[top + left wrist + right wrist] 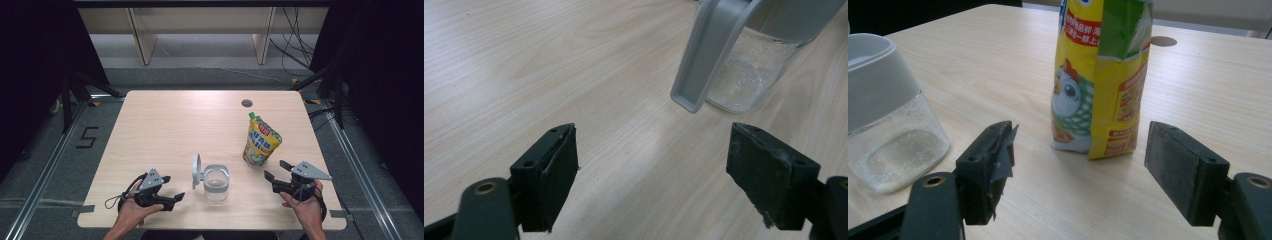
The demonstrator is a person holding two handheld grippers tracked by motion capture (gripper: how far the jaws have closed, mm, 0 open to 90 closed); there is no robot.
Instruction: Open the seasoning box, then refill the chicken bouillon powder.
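From the high view, a pale wood-grain table (165,130) with a round cable hole (247,103) near its far edge stands on grey flooring, black curtains to either side and light wooden furniture legs beyond. Two things sit on it: one clear container (216,183) with a grey collar and its grey lid (196,170) flipped up, at the near centre, and one yellow-and-green stand-up pouch (260,141) upright, just right of and beyond it. Two hand-held grippers are counted: the left gripper (170,187) near left of the container, the right gripper (276,169) near right, just short of the pouch, both with fingers parted and empty.

In the left gripper view, the fingers (546,175) stand wide apart over bare table, the container (751,75) and its hanging lid (709,55) ahead, untouched.

In the right gripper view, the fingers (990,167) gape wide with nothing gripped; the pouch (1100,85), printed with a cartoon chicken, stands just beyond them, the container (888,120) at left.
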